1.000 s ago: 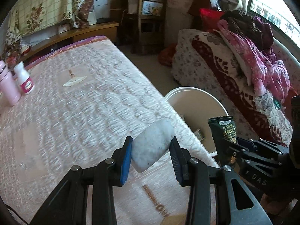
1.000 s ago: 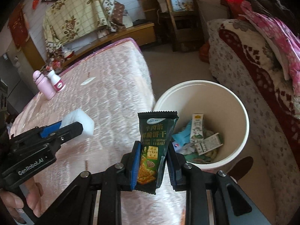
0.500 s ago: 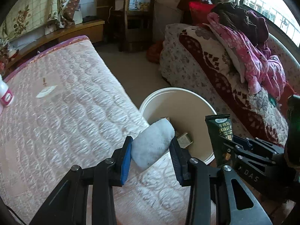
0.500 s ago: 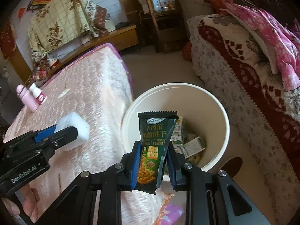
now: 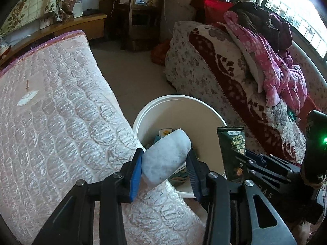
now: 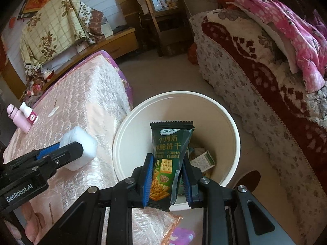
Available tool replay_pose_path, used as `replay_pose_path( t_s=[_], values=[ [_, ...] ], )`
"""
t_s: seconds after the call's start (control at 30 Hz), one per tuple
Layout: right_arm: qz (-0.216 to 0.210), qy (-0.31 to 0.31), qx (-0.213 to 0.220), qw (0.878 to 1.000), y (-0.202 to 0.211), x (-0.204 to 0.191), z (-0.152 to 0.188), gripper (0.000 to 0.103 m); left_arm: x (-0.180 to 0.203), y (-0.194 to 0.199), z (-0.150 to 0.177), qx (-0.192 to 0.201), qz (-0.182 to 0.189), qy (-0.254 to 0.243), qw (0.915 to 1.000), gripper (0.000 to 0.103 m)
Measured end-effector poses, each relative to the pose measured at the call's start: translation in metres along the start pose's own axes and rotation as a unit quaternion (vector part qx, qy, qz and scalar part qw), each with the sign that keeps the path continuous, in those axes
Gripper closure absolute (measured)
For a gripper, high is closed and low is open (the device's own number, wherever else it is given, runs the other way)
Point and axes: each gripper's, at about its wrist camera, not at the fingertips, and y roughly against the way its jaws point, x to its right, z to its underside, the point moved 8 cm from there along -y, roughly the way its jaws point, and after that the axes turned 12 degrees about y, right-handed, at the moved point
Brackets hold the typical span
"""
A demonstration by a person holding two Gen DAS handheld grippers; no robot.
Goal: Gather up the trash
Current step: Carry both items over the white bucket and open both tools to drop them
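My left gripper [image 5: 165, 158] holds a white foam block [image 5: 169, 147] over the near rim of a cream bucket [image 5: 143, 114]. Its jaws are opening, but both blue pads still touch the block. My right gripper [image 6: 167, 163] is shut on a dark green biscuit packet [image 6: 169, 143], upright above the bucket's [image 6: 235, 126] mouth. Small cartons [image 6: 204, 159] and other trash lie at the bucket's bottom. In the right wrist view the left gripper [image 6: 67, 153] with the foam block [image 6: 83, 143] hangs over the mattress edge. The packet [image 5: 233, 140] also shows at the right of the left wrist view.
A pink quilted mattress [image 5: 51, 112] fills the left, with two pink bottles [image 6: 18, 118] at its far side. A sofa with patterned blankets [image 5: 224, 71] and pink clothes stands to the right. Bare floor [image 5: 132, 75] leads to a wooden shelf [image 5: 141, 10] at the back.
Both grippers have moved off the mattress toward the bucket, which now lies nearer and lower in both views. The foam block and the packet came along in the grippers.
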Motion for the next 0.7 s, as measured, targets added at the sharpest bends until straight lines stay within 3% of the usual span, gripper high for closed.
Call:
replay_pose_path(
  t_s=[0.27,0.47,0.53,0.6,0.7],
  values=[
    [-0.003,-0.007,0.002,1.000,-0.007,0.004,0.000,0.073,0.007,-0.011,-0.005,0.002,0.011,-0.003,0.9999,0.054],
    [0.013,-0.014,0.011,1.000,-0.007,0.008,-0.003,0.071,0.009,-0.014,-0.008,-0.001,0.017,-0.002,0.9998,0.044],
    [0.007,-0.023,0.007,1.000,-0.012,0.011,-0.004,0.064,0.008,-0.014,-0.009,-0.001,0.023,0.003,0.9997,0.039],
    [0.005,-0.030,0.007,1.000,-0.014,0.012,-0.004,0.035,0.007,-0.013,-0.011,0.002,0.026,0.008,0.9996,0.035],
    [0.007,-0.036,0.019,0.999,-0.012,0.014,-0.004,0.035,0.002,-0.009,-0.011,0.004,0.026,0.011,0.9996,0.033]
  ],
)
